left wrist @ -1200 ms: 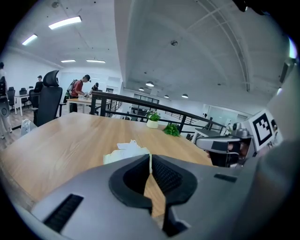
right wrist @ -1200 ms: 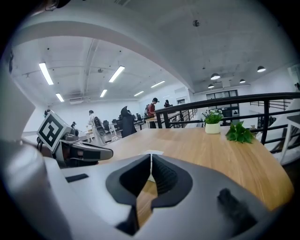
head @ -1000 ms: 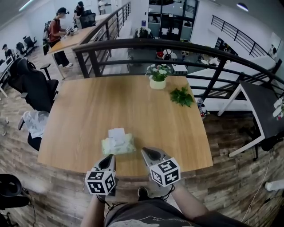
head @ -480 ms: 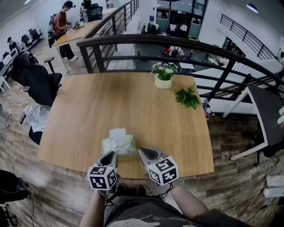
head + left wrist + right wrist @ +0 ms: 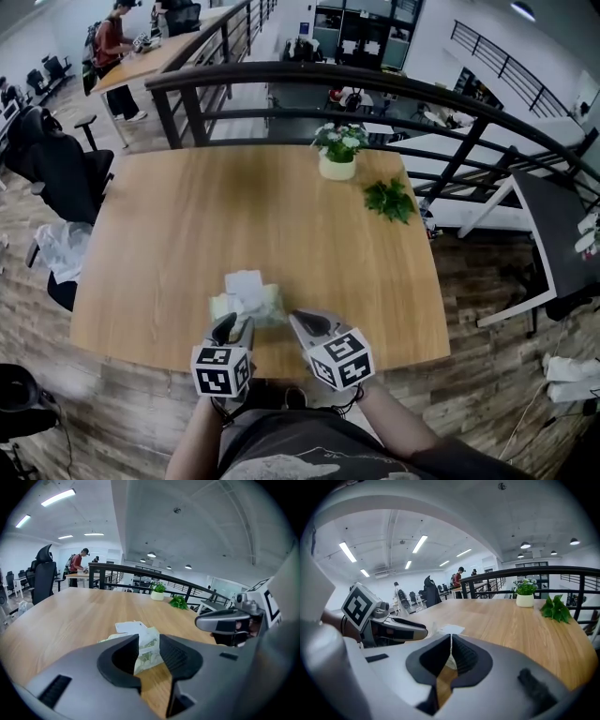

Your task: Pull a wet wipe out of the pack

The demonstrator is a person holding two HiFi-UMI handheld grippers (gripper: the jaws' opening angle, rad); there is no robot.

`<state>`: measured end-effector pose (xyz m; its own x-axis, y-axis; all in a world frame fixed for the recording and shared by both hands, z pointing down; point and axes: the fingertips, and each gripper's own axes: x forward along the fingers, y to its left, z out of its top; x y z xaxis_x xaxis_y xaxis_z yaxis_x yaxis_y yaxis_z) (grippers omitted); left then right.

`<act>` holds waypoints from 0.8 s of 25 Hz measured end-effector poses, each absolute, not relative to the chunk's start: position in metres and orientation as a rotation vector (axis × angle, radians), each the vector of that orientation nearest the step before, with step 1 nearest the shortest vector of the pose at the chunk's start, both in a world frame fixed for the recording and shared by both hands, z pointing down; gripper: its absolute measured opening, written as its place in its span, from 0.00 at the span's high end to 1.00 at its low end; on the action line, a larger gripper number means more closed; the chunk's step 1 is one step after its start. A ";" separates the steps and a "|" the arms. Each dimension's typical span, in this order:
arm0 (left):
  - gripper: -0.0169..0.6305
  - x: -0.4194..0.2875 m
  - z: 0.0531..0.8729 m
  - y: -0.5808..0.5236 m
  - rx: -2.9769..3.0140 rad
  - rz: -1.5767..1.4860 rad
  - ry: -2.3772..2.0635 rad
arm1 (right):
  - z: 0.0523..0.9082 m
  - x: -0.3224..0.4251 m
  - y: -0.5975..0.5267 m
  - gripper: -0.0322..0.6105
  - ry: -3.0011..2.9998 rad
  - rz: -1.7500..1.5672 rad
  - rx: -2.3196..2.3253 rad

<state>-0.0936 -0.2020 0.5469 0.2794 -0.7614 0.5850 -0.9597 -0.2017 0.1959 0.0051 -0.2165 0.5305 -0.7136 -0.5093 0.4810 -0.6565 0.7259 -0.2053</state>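
Approach is judged in hand: the pack (image 5: 255,306), wipe (image 5: 244,280) peeking up, is set near the surface's (image 5: 169,244) six-o'clock edge, at twelve o'clock of the left tool (image 5: 231,324), whose jaws have just been opening on nothing; the right tool (image 5: 300,321) is held closed, empty; next the wipe must be pinched.

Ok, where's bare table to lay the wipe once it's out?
Free: the table left of the wet wipe pack, and the middle between pack and flower pot. Crowded: the near edge around the pack, the far right by pot and leafy sprig.
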 end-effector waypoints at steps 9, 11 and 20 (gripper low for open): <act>0.73 -0.099 0.560 -0.224 2.067 0.594 -1.510 | 0.541 -0.023 -0.223 0.91 -2.492 0.517 0.910; 0.73 -0.098 0.565 -0.227 2.072 0.613 -1.473 | 0.542 -0.028 -0.226 0.91 -2.483 0.514 0.922; 0.74 -0.107 0.566 -0.238 2.080 0.613 -1.422 | 0.546 -0.037 -0.238 0.91 -2.450 0.515 0.957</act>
<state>-0.1072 -0.2381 0.5662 0.3390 -0.6920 0.6373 -0.9385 -0.2961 0.1777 -0.0367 -0.2382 0.5459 -0.6536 -0.5333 0.5371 -0.7043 0.6883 -0.1737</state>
